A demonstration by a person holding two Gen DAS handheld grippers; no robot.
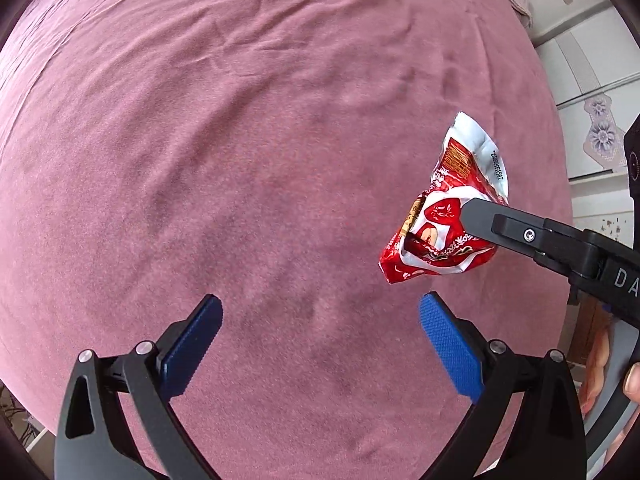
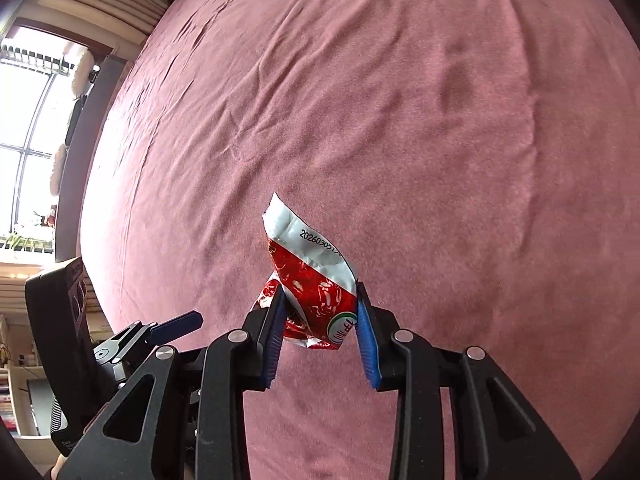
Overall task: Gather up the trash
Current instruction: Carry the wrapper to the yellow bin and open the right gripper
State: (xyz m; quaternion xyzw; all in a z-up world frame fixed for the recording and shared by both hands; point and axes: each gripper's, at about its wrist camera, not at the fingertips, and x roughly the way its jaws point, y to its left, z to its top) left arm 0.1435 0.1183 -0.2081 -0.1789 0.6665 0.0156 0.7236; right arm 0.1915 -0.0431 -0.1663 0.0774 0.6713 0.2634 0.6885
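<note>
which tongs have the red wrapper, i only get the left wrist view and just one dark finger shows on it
Observer: The right tongs do; both blue pads pinch the red snack wrapper, one on each side.
Operator: is it off the bed
Observer: It looks lifted; the right wrist view shows pink bedspread past every edge of it, though the gap itself can't be judged.
Operator: anything else to collect over there
Observer: None showing on the bedspread in the right wrist view. Its far-left edge shows a window, which your view lacks.
</note>
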